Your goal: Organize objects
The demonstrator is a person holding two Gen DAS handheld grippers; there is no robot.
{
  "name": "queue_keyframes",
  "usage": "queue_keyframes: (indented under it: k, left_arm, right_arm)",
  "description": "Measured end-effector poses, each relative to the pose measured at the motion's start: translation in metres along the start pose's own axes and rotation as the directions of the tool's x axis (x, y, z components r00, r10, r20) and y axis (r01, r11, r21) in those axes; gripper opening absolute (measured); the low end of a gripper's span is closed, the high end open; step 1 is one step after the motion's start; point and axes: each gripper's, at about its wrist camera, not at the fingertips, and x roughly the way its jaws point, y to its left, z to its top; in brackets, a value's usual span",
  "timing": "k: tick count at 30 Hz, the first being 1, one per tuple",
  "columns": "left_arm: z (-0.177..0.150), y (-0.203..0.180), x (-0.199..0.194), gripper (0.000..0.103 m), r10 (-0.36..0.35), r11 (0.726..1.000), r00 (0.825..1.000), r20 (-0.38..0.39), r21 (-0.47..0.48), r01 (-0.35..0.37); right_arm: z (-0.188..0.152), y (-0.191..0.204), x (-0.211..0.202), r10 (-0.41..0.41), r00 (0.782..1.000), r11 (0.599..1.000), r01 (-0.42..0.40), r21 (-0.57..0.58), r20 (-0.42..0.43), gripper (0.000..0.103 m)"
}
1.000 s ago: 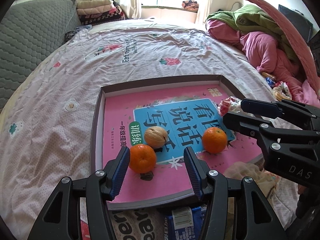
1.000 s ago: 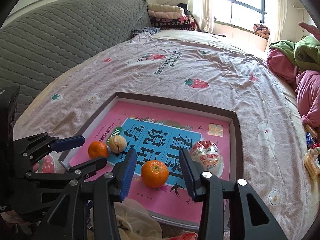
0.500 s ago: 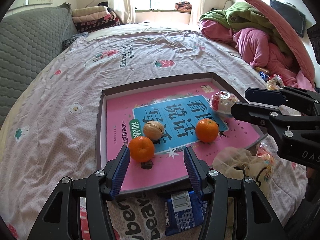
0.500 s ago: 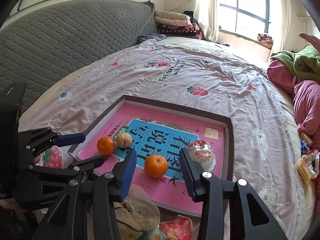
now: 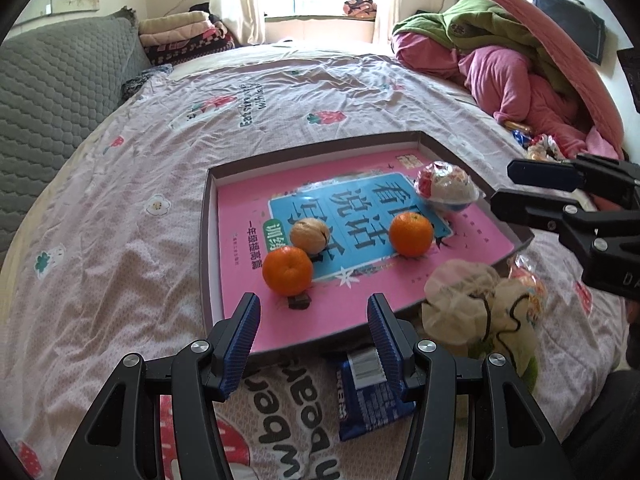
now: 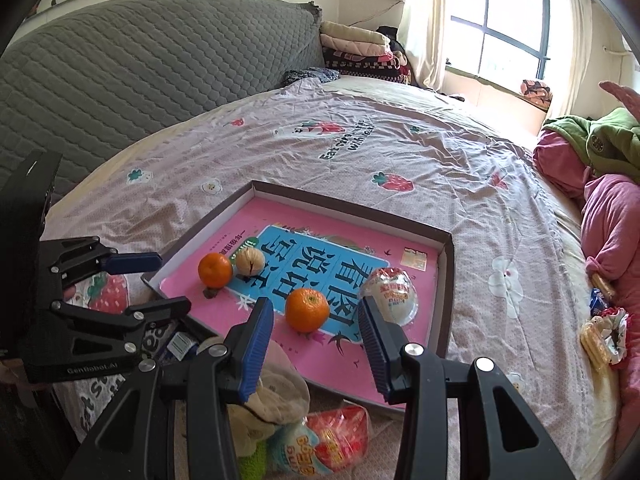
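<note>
Shallow brown-rimmed cardboard tray [image 5: 206, 240] w/ pink book liner lay on wrinkled pale floral bedsheet [image 5: 120, 240] btwn grey quilted headboard [image 6: 140, 68] & sunlit window [image 6: 504, 28], holding two orange mandarins [image 5: 287, 270] [image 5: 411, 229], peeled one & wrapped snack; left gripper [image 5: 312, 330] & right gripper [image 6: 316, 334] hovered w/ jaws apart, empty.

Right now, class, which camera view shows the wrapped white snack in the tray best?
The right wrist view: the wrapped snack sits near, its red label readable, though the right finger covers its lower left. The left wrist view shows it whole but farther off, at the tray corner.
</note>
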Motion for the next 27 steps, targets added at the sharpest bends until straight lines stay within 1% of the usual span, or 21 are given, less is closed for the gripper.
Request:
queue_keyframes:
  k: [7, 11, 14, 22, 27]
  left_arm:
    - [-0.01, -0.003, -0.005, 0.057, 0.006, 1.0, 1.0, 0.0, 0.025, -0.006]
    - [-0.015, -0.005, -0.008, 0.057, -0.015, 1.0, 1.0, 0.0, 0.019, 0.015]
    - [-0.018, -0.008, -0.009, 0.057, -0.031, 0.999, 1.0, -0.005, 0.02, 0.031]
    - [-0.023, -0.016, -0.012, 0.057, -0.037, 0.998, 0.999, -0.006, 0.046, 0.037]
    - [-0.025, -0.019, -0.015, 0.057, -0.042, 0.998, 0.999, -0.002, 0.056, 0.043]
  right_arm:
    - [-0.01, -0.005, -0.006, -0.018, 1.0, 1.0, 0.017, -0.01, -0.006, 0.044]
    - [-0.014, -0.007, -0.008, -0.022, 1.0, 1.0, 0.022, -0.009, -0.014, 0.044]
    - [-0.017, -0.009, -0.009, -0.016, 1.0, 1.0, 0.016, -0.006, -0.019, 0.044]
    - [-0.025, -0.007, -0.013, -0.017, 1.0, 1.0, 0.016, -0.019, -0.023, 0.044]
    - [-0.031, -0.002, -0.019, -0.001, 1.0, 0.999, 0.0, -0.042, -0.028, 0.044]
